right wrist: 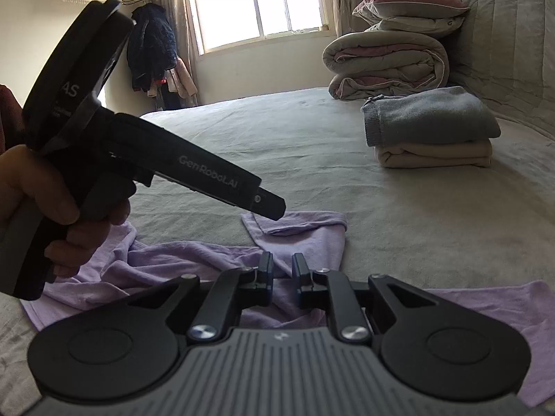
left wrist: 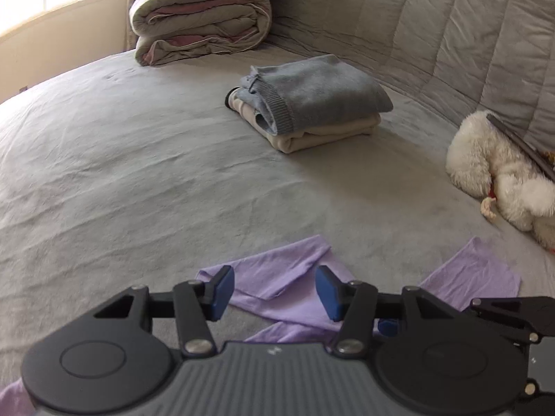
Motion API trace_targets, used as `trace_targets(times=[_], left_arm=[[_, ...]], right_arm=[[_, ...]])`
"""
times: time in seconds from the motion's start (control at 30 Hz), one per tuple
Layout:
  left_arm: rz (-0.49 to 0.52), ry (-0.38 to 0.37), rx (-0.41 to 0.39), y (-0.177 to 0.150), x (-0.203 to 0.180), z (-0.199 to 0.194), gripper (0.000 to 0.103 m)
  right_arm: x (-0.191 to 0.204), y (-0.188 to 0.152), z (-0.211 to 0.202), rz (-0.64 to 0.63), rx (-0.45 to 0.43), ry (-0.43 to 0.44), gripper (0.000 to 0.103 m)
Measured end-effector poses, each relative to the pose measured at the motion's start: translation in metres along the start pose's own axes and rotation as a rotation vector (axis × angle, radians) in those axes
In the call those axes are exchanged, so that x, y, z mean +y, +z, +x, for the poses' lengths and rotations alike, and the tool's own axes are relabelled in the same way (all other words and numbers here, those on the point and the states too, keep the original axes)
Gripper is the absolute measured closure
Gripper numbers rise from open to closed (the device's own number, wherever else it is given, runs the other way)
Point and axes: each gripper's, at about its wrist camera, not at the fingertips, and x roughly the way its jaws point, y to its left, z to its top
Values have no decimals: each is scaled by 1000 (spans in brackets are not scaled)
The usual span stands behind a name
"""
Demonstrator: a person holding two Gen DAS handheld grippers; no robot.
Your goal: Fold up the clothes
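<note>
— How do your jaws stand?

— My left gripper [left wrist: 274, 293] has its jaws spread wide, blue pads apart, nothing between them; they hang above the lilac garment [left wrist: 277, 284]. My right gripper [right wrist: 281, 275] has its jaws only narrowly parted. Lilac cloth shows in the slit, but I cannot tell that the pads press on it.

— Where is the garment?

— Spread rumpled on the grey bed [left wrist: 138, 173], across the lower part of both views. In the right wrist view one sleeve lies just above my jaws at the centre, with a folded-over edge, and another flap reaches the lower right. The crumpled body lies towards the lower left.

— And your other hand?

— In the right wrist view my left hand [right wrist: 38, 194] grips its tool at the left of the frame, the tool's tip pointing down over the sleeve, not touching it as far as I can see.

— Anything else on the bed?

— A folded stack [left wrist: 312, 104] in the upper centre of the left view, grey on top of beige. A rolled quilt [left wrist: 197, 24] with pillows lies at the upper left, and a white plush toy [left wrist: 499, 180] sits at the right edge.
</note>
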Motion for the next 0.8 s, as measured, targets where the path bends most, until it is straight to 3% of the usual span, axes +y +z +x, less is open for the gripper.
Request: trace_targets(times=[0.07, 0.13, 0.2, 0.27, 0.57, 0.8], left_arm=[[63, -3, 16, 3, -9, 11, 51], [105, 9, 41, 4, -15, 21, 61], [109, 20, 66, 8, -14, 29, 88], [93, 25, 73, 13, -10, 35, 99], [-133, 90, 35, 47, 34, 41, 102], [-210, 104, 74, 58, 47, 50, 102]], right_arm=[[0, -1, 1, -7, 4, -1, 79], [-2, -2, 1, -4, 2, 0, 67], [-3, -1, 2, -3, 0, 0, 66], [-4, 0, 4, -8, 0, -1, 66], [9, 15, 29, -66, 13, 0, 66], [36, 30, 70, -137, 59, 40, 66]])
